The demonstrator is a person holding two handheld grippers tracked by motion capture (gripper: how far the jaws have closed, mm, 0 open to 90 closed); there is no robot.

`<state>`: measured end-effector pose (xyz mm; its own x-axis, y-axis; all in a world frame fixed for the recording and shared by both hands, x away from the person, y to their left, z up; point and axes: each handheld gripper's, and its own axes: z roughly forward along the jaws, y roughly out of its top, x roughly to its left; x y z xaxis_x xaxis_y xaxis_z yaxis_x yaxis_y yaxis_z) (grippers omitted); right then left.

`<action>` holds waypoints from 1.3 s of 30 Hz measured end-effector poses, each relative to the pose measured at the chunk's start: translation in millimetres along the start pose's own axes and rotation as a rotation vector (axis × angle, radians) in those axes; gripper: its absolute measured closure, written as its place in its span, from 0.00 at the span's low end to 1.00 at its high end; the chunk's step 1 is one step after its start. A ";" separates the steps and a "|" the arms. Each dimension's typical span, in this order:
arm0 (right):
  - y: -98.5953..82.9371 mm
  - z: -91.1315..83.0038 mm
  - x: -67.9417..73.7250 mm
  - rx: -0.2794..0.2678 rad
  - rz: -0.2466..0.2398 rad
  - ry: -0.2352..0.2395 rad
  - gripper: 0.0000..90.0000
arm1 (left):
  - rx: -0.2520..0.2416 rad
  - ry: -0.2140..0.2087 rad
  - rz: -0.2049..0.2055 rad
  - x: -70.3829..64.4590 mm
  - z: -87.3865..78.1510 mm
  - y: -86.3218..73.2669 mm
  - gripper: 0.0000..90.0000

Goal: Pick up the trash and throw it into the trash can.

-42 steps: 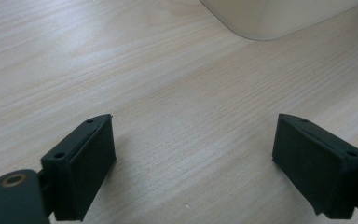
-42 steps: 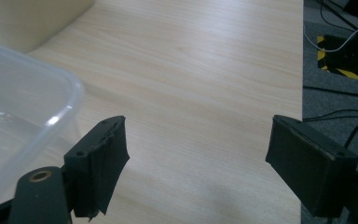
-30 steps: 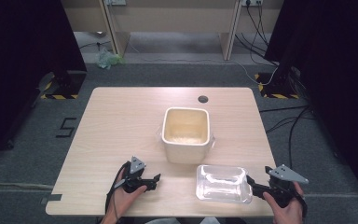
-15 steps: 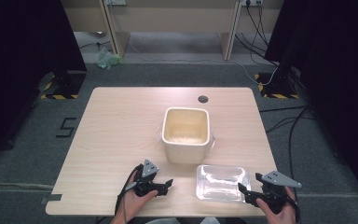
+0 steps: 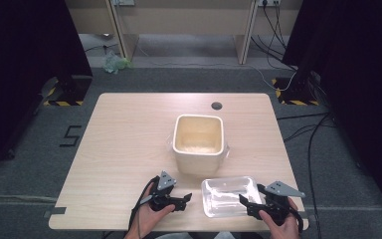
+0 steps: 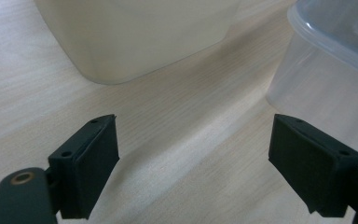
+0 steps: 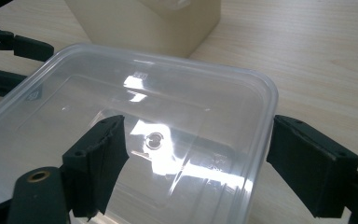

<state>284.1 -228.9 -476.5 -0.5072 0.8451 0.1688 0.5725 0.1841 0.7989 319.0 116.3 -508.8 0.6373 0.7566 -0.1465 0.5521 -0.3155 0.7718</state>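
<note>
You had the table (image 5: 129, 129) in front of you with the cream tub (image 5: 199, 143) standing upright near its middle, and the clear plastic box (image 5: 229, 196) lay just in front of that tub, near the table's front edge, between your two hands. Your right gripper (image 5: 251, 206) sat at the box's right end with its jaws spread wide, one jaw over the inside of the box and the other outside its wall, clasping nothing yet. Your left gripper (image 5: 185, 198) was likewise released, jaws apart over bare wood just beside the box's left wall. From the high view I couldn't quite tell whether either jaw touched the plastic. The risk I judged was this: the box looked light and slick, so closing on the thin rim could have made it skid toward the tub or tip, and a one-sided pinch could have flexed the wall and let it slip free.
</note>
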 end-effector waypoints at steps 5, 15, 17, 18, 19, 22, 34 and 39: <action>8.1 16.1 10.1 0.000 -0.019 0.026 0.22 | 0.007 -0.015 -0.007 -2.4 0.5 -2.8 0.17; 13.3 30.4 22.6 0.001 -0.034 0.065 0.21 | 0.003 -0.010 -0.024 0.6 -5.2 -3.1 0.18; 13.0 31.8 24.8 0.005 -0.031 0.084 0.21 | 0.009 -0.005 -0.023 0.6 -4.7 -1.3 0.19; 13.0 33.7 26.9 0.002 -0.026 0.093 0.20 | 0.009 0.002 -0.021 -0.2 -3.7 -0.8 0.20; 13.1 35.5 29.5 0.005 -0.029 0.095 0.21 | 0.011 -0.011 -0.026 -0.7 -2.7 -0.5 0.21; 13.8 40.4 34.1 0.010 -0.019 0.138 0.21 | 0.010 -0.048 -0.048 -2.2 -0.6 -0.1 0.21; 11.5 3.2 10.2 -0.025 0.007 0.118 0.24 | 0.030 -0.021 -0.127 16.7 -25.4 -24.5 0.19; -0.8 -9.3 9.3 -0.006 0.006 0.121 0.24 | 0.041 -0.063 -0.111 -2.3 -41.8 -40.1 0.19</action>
<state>273.0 -225.8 -470.1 -0.5780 0.7795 0.2415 0.5719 0.1757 0.8013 272.9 151.2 -513.5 0.6027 0.7510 -0.2696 0.6419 -0.2556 0.7229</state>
